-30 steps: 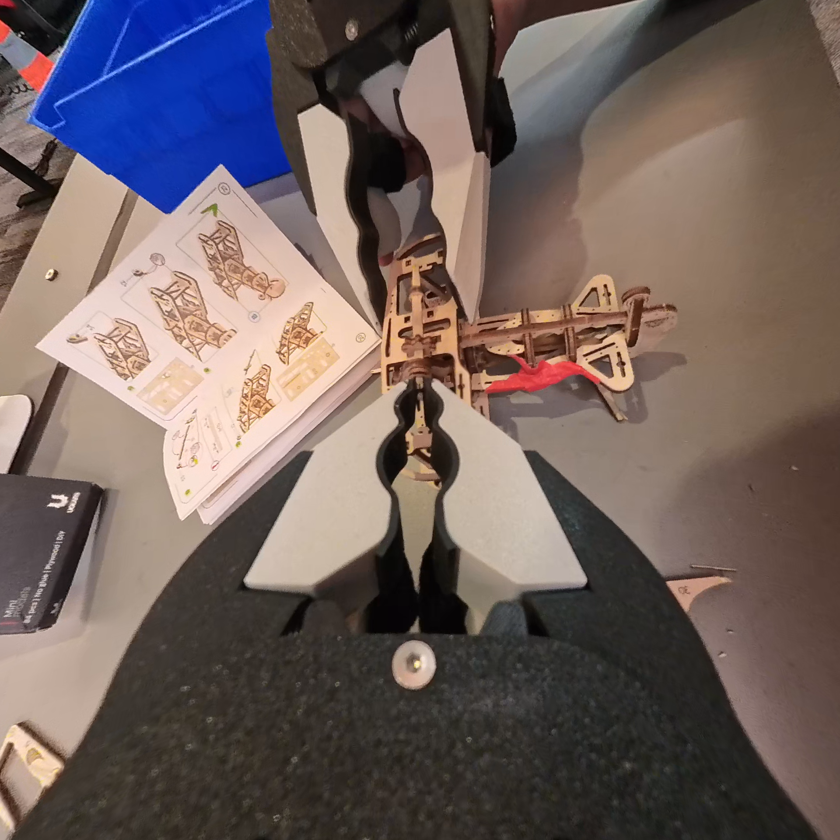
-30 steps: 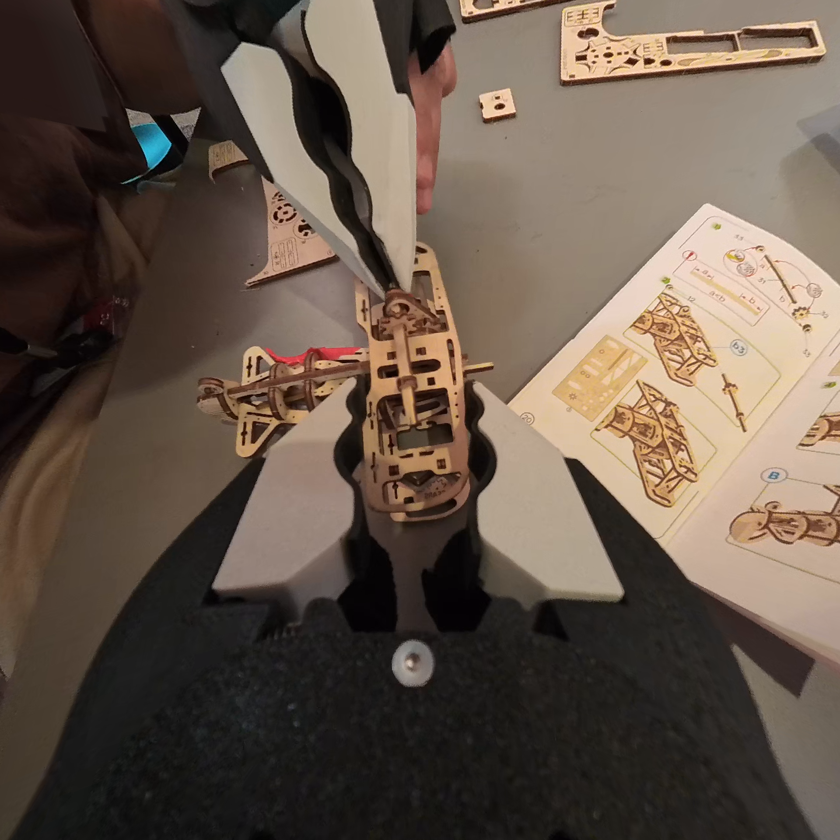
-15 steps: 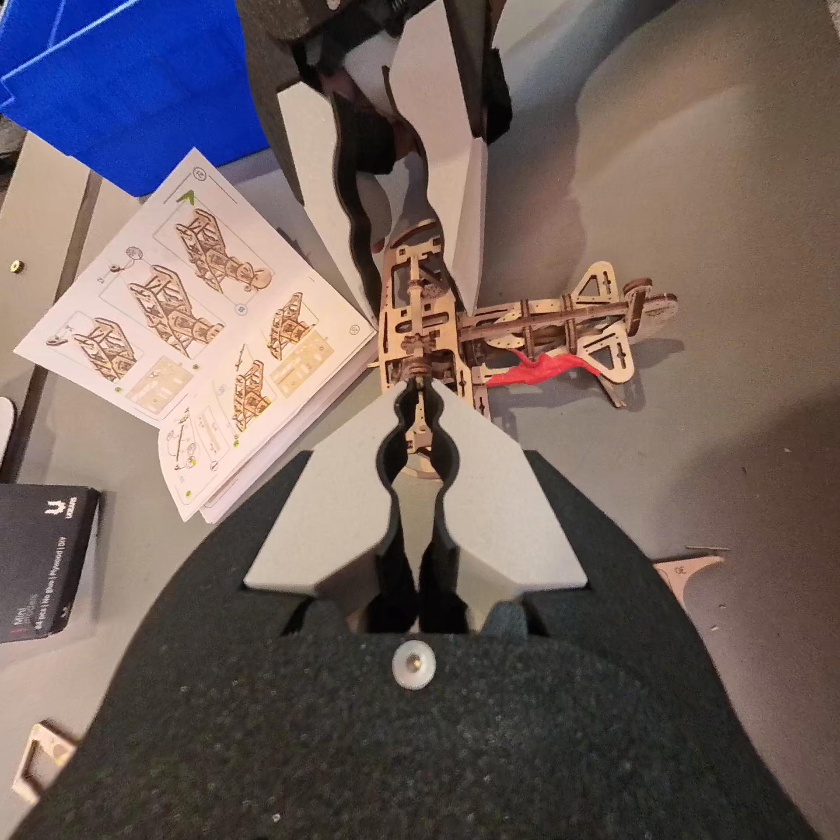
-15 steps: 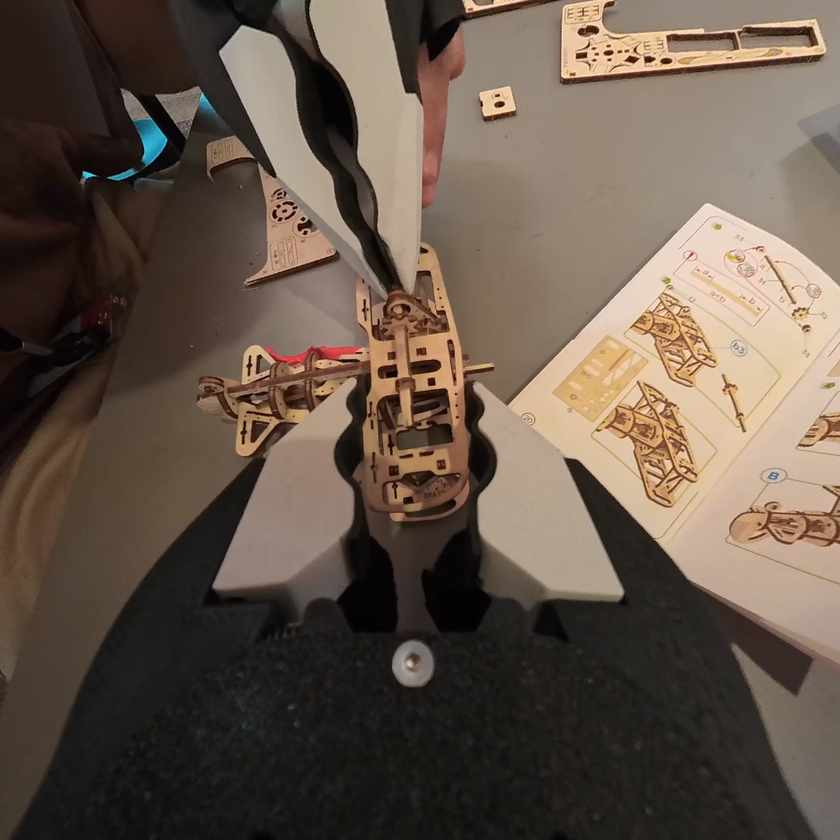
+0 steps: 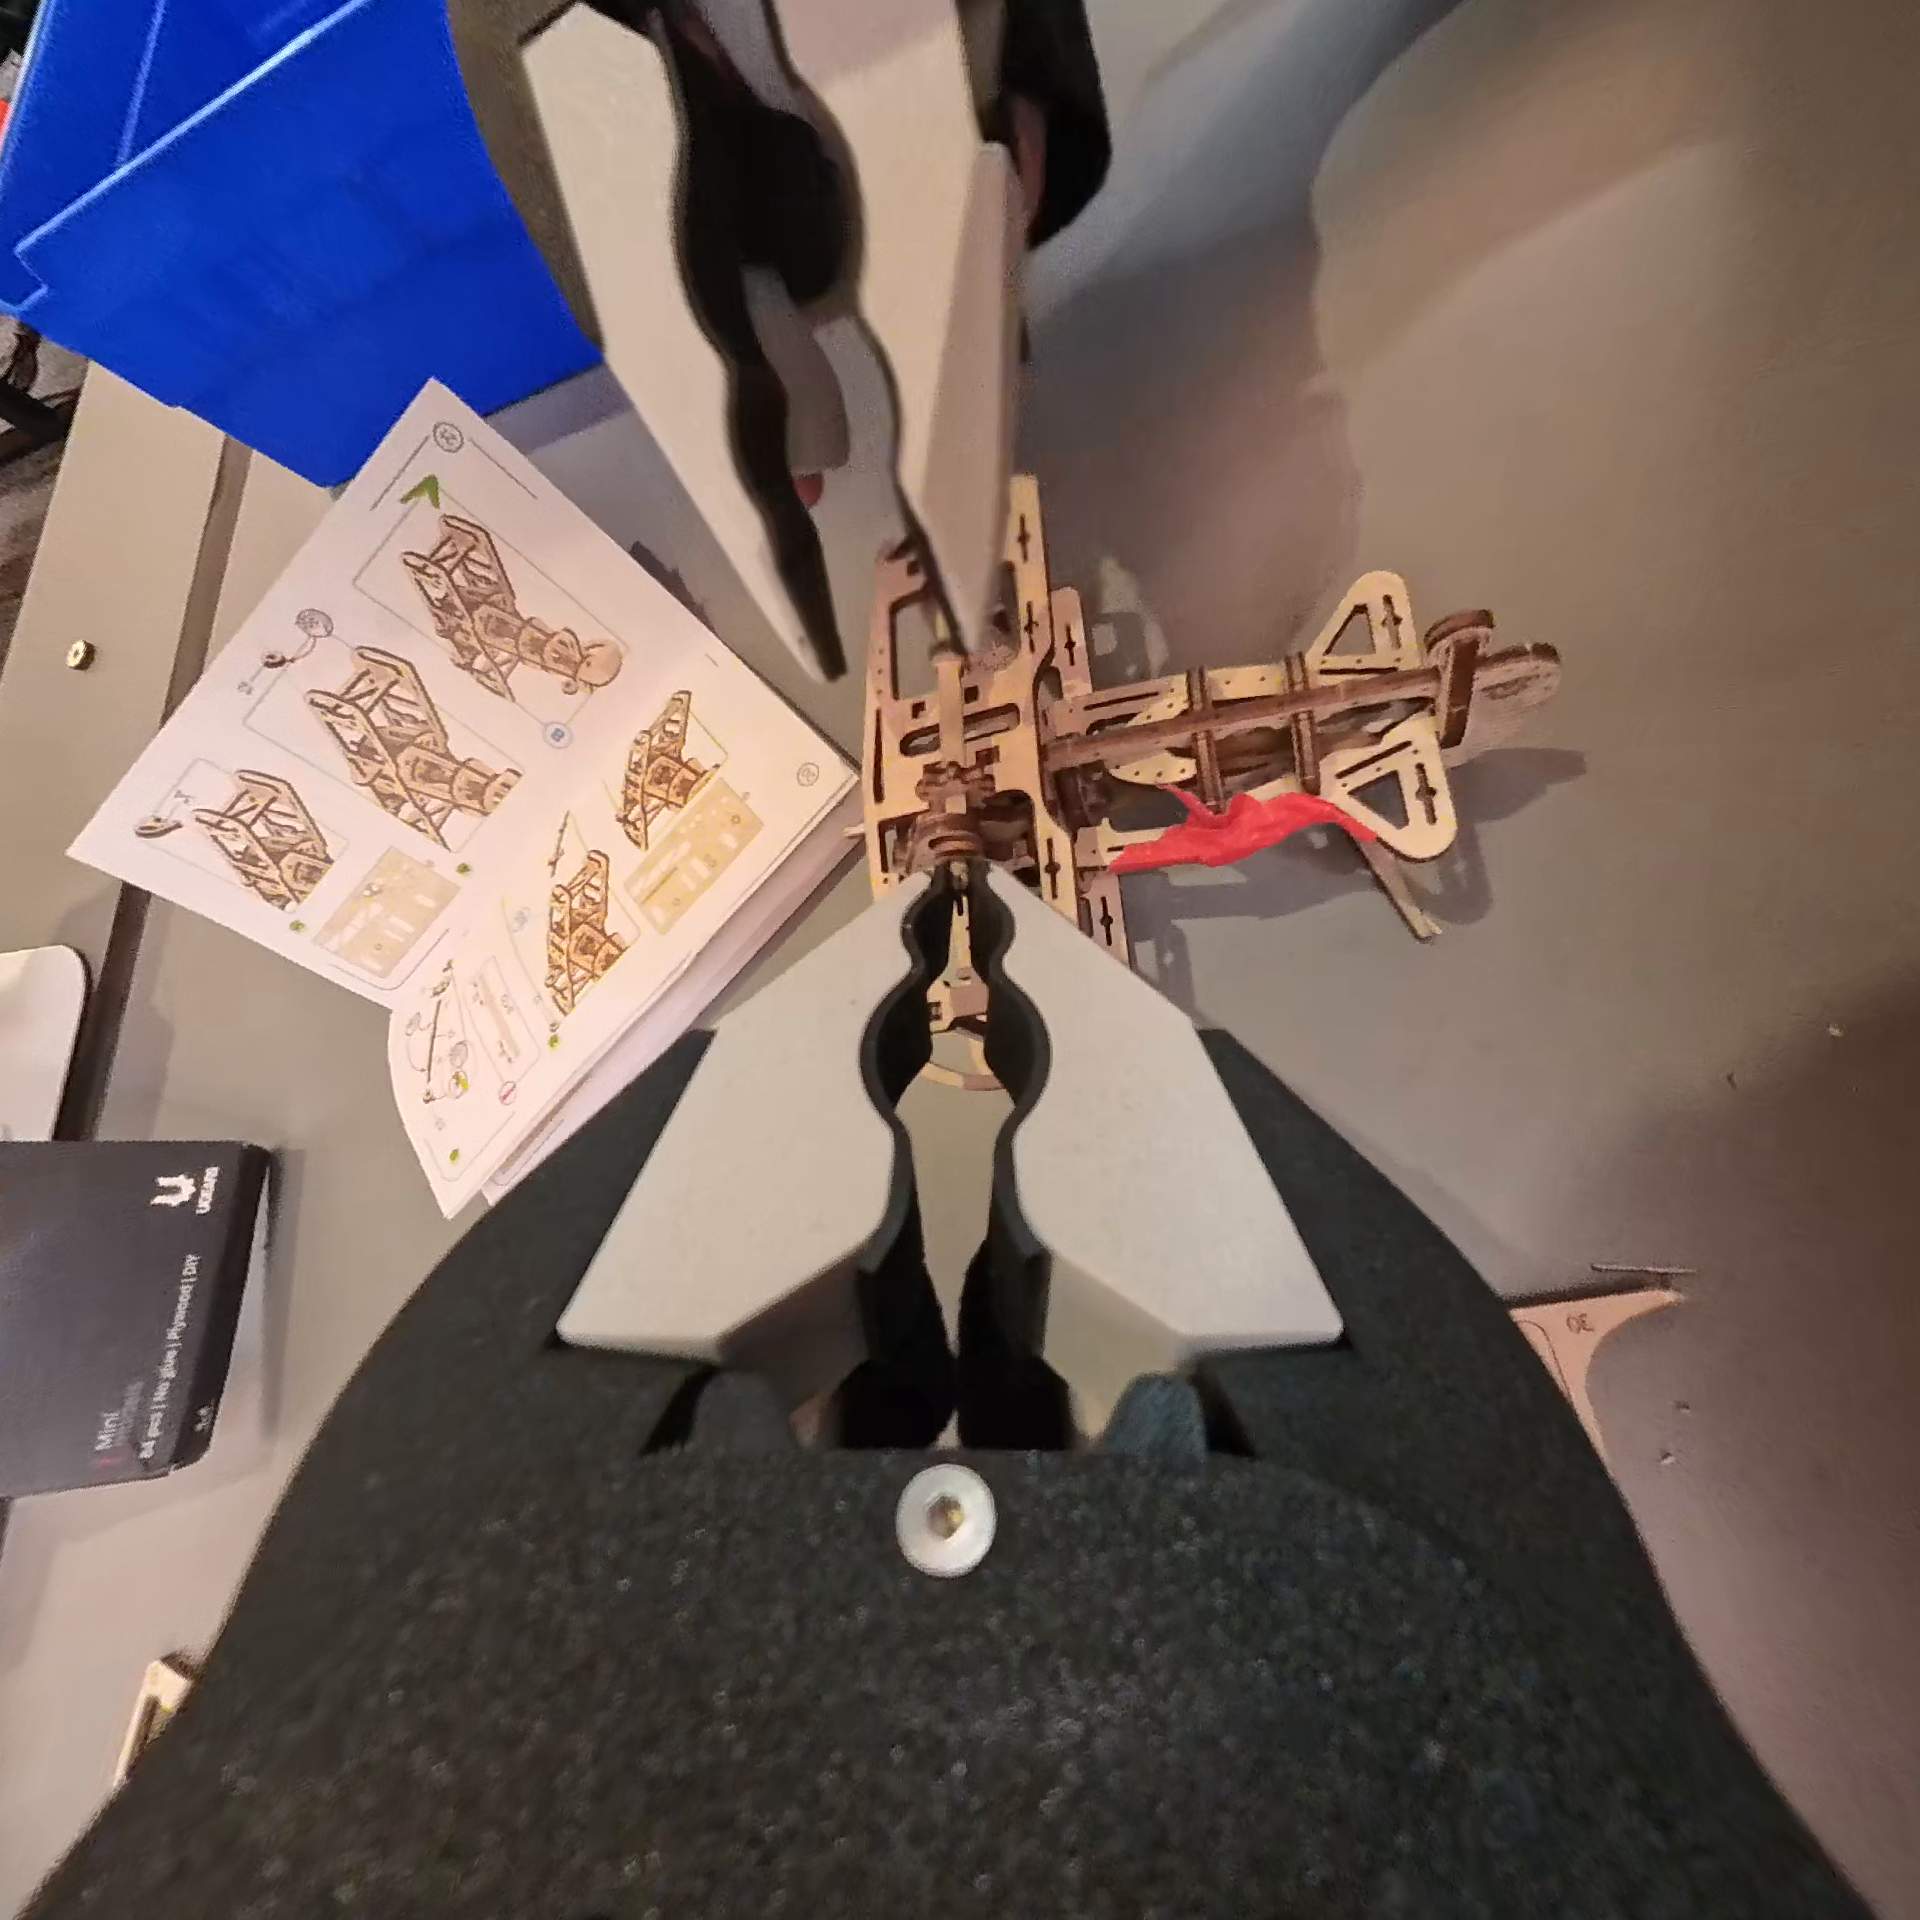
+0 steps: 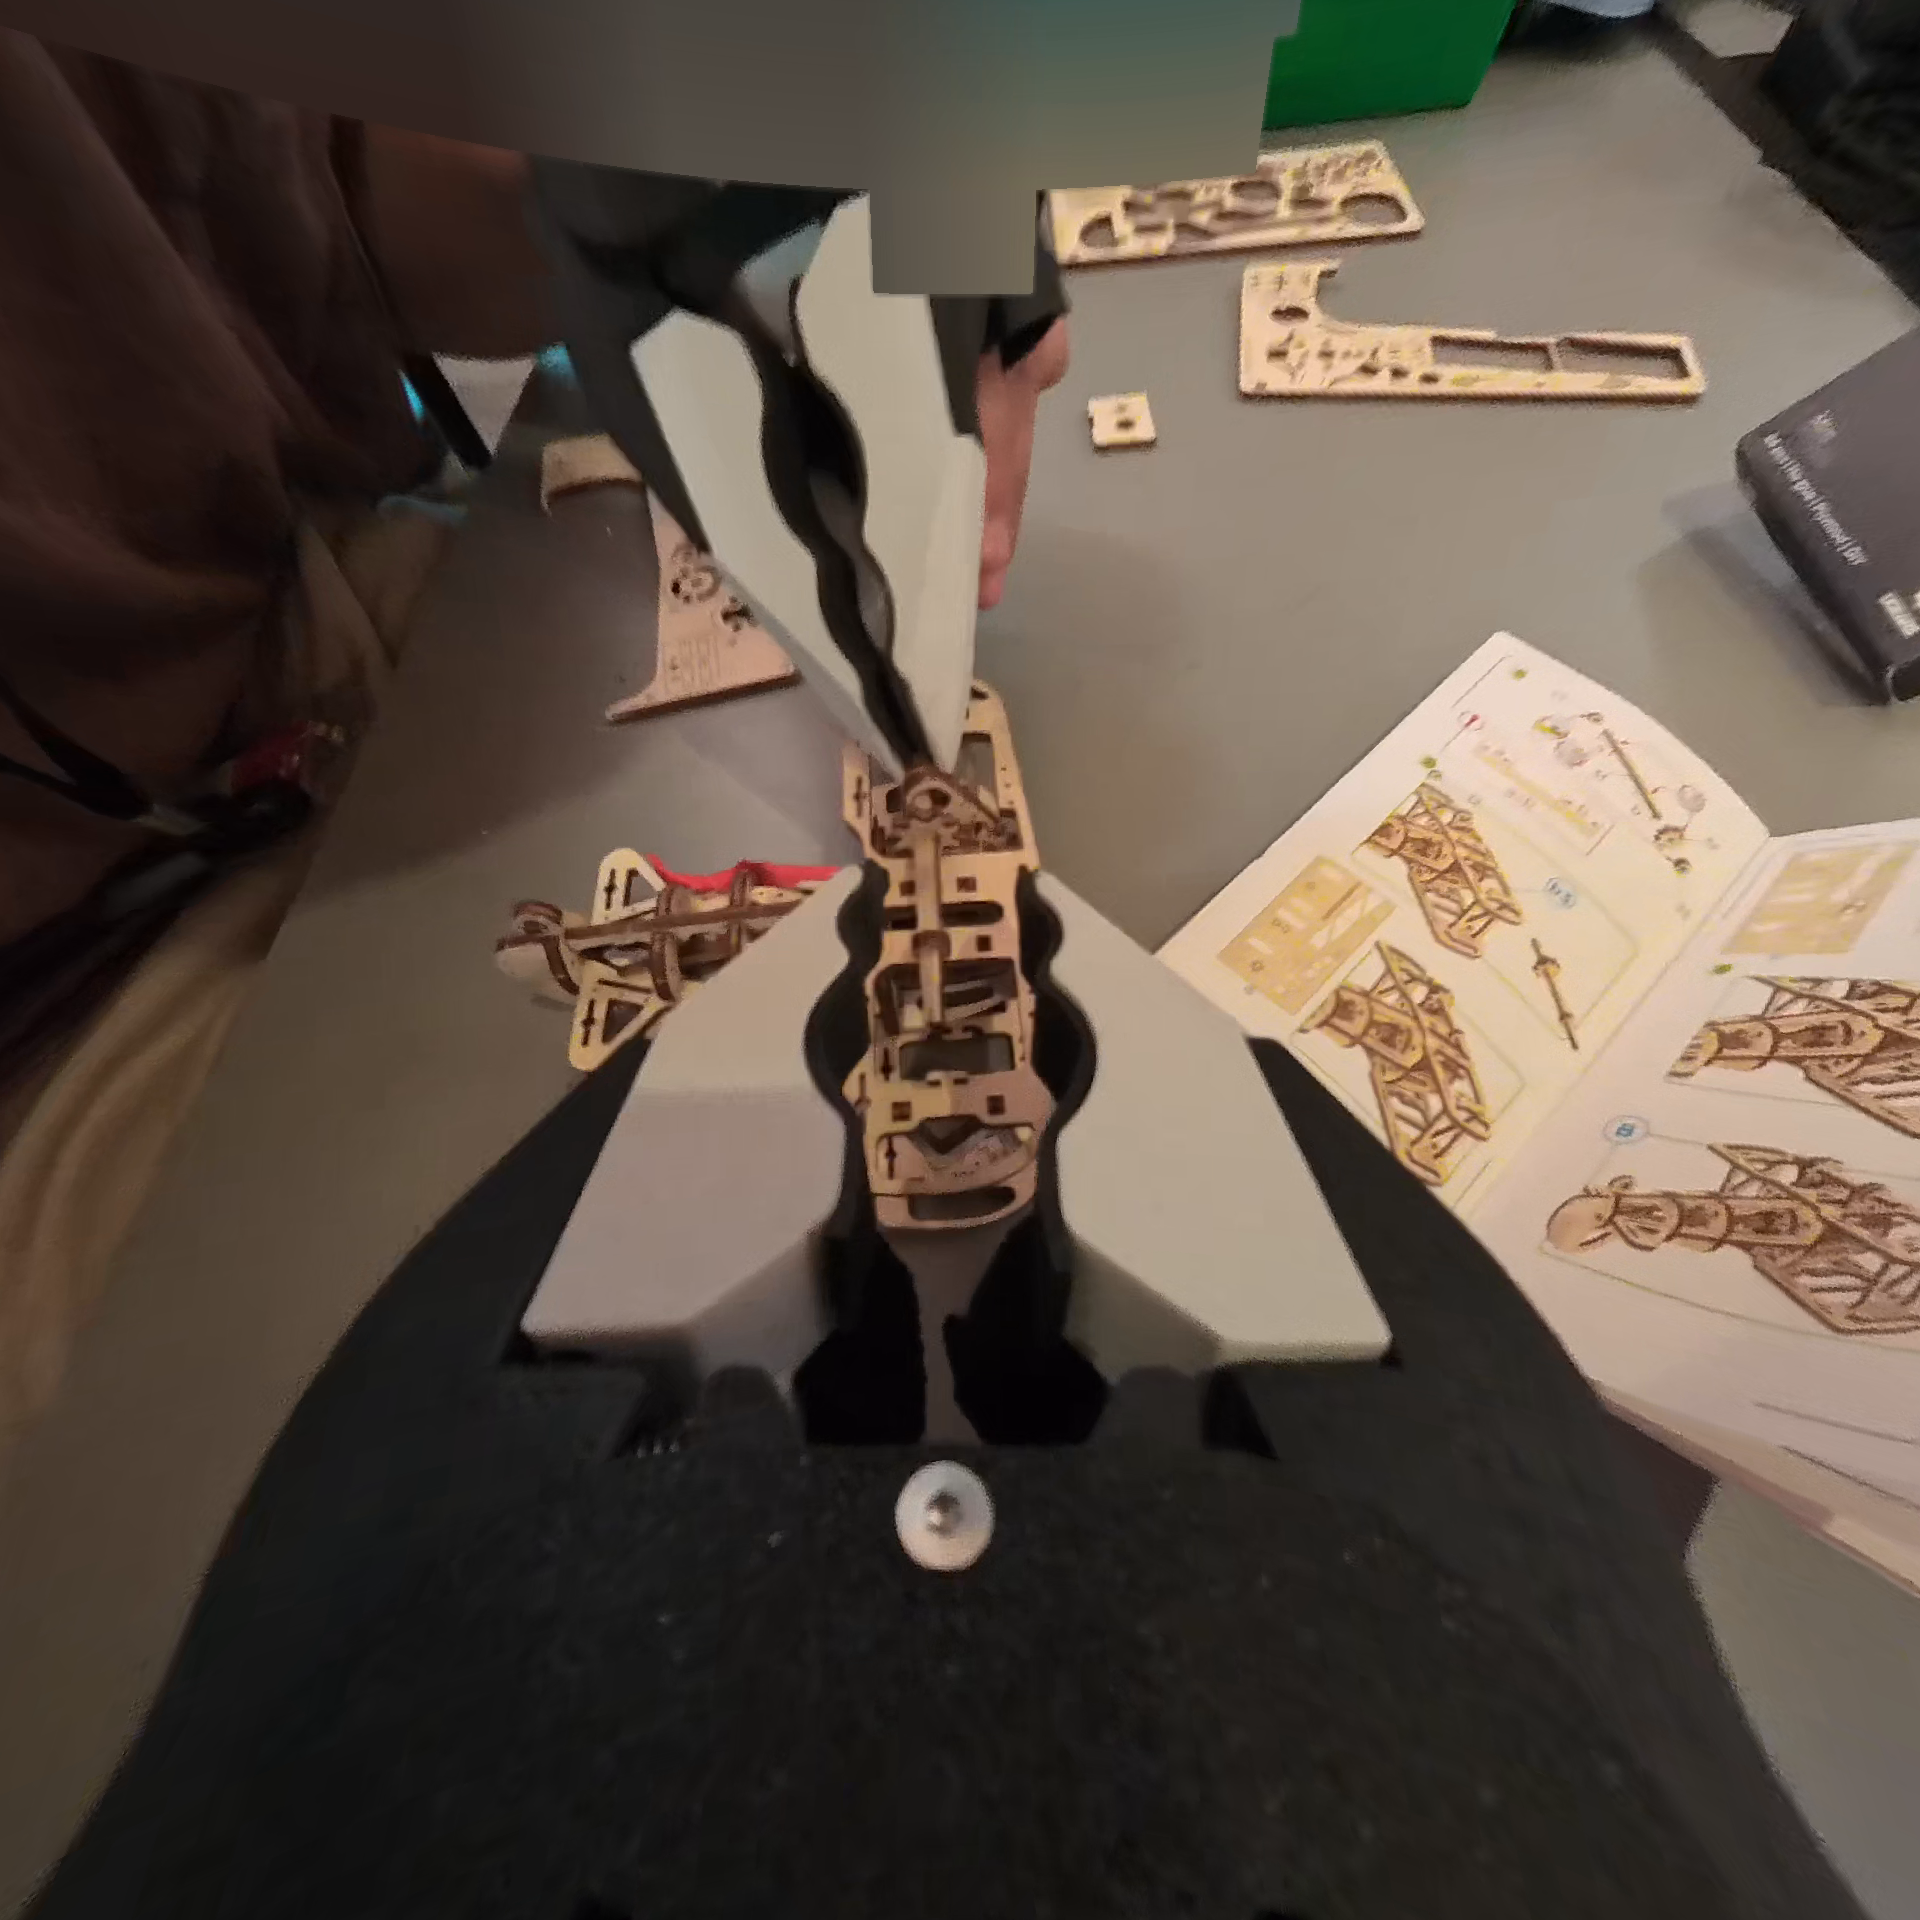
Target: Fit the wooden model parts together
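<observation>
Both my claws meet on the pale laser-cut wooden plane model [image 5: 1049, 748].
Left view: my left gripper [image 5: 954, 883] pinches a small hub part at its near edge; open white instruction booklet [image 5: 457, 769] lies left. Right view: my right gripper [image 6: 948, 883] clamps the wing frame; grey table [image 6: 1299, 540] holds punched plywood sheets [image 6: 1455, 358].

Left claw [image 5: 954, 883]: fingers nearly together, tips pinching a thin part. Right claw [image 6: 948, 883]: fingers apart, clamping a wider body, facing the left claw.
</observation>
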A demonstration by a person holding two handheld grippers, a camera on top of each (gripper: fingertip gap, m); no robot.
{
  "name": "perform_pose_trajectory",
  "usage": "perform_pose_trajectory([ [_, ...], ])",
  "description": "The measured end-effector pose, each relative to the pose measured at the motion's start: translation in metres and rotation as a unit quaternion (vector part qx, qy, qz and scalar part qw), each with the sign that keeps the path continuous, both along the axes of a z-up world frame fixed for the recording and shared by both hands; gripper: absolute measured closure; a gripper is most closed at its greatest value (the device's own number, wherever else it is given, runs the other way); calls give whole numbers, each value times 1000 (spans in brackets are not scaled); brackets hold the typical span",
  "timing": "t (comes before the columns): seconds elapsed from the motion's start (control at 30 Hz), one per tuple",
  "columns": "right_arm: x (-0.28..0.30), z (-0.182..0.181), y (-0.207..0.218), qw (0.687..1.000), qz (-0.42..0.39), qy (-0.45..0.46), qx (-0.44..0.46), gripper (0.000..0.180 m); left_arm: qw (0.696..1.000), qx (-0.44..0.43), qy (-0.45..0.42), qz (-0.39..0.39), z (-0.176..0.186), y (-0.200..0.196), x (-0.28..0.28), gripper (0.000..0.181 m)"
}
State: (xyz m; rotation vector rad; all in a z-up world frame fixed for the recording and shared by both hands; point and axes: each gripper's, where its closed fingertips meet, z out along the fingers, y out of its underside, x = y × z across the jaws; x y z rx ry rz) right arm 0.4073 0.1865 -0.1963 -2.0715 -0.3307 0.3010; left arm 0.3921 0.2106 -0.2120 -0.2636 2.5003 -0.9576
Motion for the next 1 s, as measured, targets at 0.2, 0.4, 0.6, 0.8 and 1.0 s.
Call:
perform_pose_trajectory([
  [0.2,-10,-13,6,998,6,-67,-8,172,1000,1,1,-2,1,-2,2,180],
  [0.4,-7,-15,7,995,-1,-96,-4,177,1000,-18,10,2,1,-6,4,181],
  [0.6,-8,-14,9,996,-2,-85,-4,178,1000,-24,3,4,1,-6,5,181],
  [0.8,-9,-14,8,997,6,-77,-5,178,1000,-26,-13,1,1,-7,5,181],
  [1.0,-4,-13,5,997,4,-75,-9,173,999,-42,-16,-5,1,-8,6,181],
])
